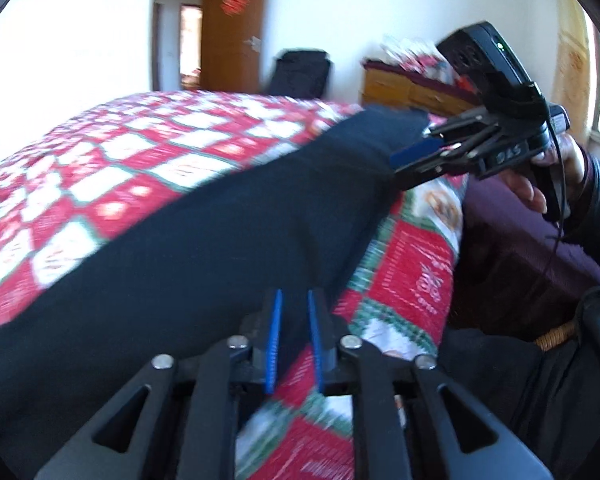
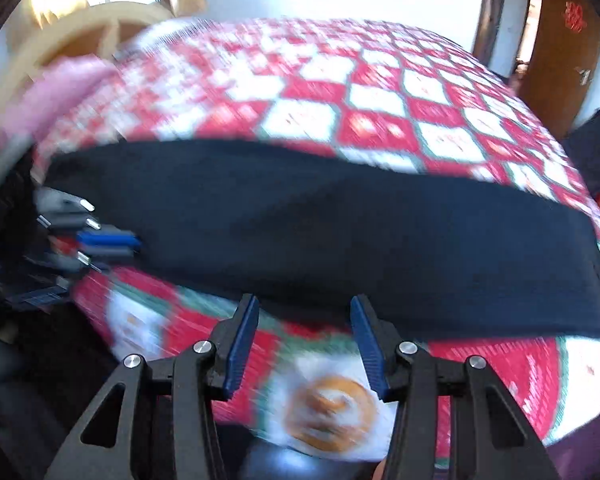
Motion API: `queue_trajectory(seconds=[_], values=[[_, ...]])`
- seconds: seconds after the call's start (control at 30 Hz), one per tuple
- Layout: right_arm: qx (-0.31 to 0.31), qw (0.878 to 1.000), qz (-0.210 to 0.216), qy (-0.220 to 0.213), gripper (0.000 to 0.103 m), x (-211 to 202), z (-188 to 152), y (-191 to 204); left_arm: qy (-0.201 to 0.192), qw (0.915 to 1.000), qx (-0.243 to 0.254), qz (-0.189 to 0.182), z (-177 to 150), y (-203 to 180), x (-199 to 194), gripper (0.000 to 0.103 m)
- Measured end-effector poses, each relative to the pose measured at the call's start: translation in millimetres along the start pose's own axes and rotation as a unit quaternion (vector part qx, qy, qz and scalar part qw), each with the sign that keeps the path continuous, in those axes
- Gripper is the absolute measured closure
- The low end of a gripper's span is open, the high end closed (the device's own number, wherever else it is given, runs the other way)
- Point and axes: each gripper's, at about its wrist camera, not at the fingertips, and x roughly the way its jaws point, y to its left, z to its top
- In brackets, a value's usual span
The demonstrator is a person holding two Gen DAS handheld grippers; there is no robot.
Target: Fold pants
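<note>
Black pants (image 1: 204, 240) lie in a long folded band across the red, white and green quilt (image 1: 112, 152). At the bottom of the left wrist view my left gripper (image 1: 295, 296) hovers over the near end of the band. Its blue pads (image 1: 274, 344) stand a narrow gap apart and do not press the cloth. My right gripper (image 1: 396, 166), held by a hand (image 1: 556, 172), reaches in at the far end of the pants. In the right wrist view the right gripper (image 2: 304, 304) is open just short of the pants (image 2: 300, 220), nothing between its pads. The left gripper (image 2: 134, 246) shows blurred at the left.
The bed edge drops to a dark floor (image 1: 512, 264) on the right. A wicker basket (image 1: 556, 336) with dark cloth stands there. Behind are a wooden dresser (image 1: 404, 92), a black chair (image 1: 300, 72) and a brown door (image 1: 232, 28). A pale headboard (image 2: 100, 28) and pink pillow (image 2: 64, 88) lie at the bed's head.
</note>
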Motion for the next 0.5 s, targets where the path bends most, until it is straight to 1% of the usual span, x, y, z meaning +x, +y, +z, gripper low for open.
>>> queue_trajectory(seconds=[0.03,0.07,0.1,0.13,0.17,0.2,0.23,0.27,0.37,0.4,0.43,0.47,0.5], values=[[0.0,1.0,0.019,-0.012,0.053,-1,10,5,-0.008,0.9998,-0.006,0.016,-2,6,-9,0.065],[-0.001,0.999,0.041,-0.019,0.053,2,22,9,-0.017,0.9991,-0.014,0.037,-4,13,-20,0.058],[-0.003,0.998,0.053,-0.02,0.053,9,31,14,-0.028,0.9974,-0.021,0.063,-8,22,-32,0.047],[-0.008,0.998,0.062,-0.02,0.053,17,43,20,-0.035,0.9958,-0.026,0.081,-12,29,-41,0.044],[-0.014,0.997,0.07,-0.018,0.053,29,56,28,-0.041,0.9931,-0.034,0.105,-18,41,-52,0.044],[-0.017,0.996,0.082,-0.013,0.053,39,66,34,-0.039,0.9915,-0.041,0.117,-22,49,-56,0.044],[-0.016,0.994,0.109,-0.001,0.053,56,81,44,-0.035,0.9888,-0.052,0.135,-29,61,-61,0.044],[-0.014,0.992,0.129,0.007,0.053,68,91,54,-0.031,0.9868,-0.065,0.145,-37,71,-65,0.044],[-0.003,0.982,0.187,0.033,0.053,108,122,82,-0.014,0.9832,-0.101,0.152,-61,95,-67,0.044],[0.005,0.977,0.207,0.041,0.053,122,131,93,0.0,0.9819,-0.114,0.151,-74,102,-65,0.044],[0.011,0.974,0.221,0.048,0.053,131,137,102,0.006,0.9819,-0.119,0.148,-83,104,-63,0.044],[0.016,0.97,0.236,0.055,0.053,146,147,115,-0.003,0.9823,-0.114,0.148,-86,101,-65,0.044],[0.02,0.968,0.243,0.06,0.053,154,152,122,-0.008,0.983,-0.11,0.147,-89,98,-65,0.041]])
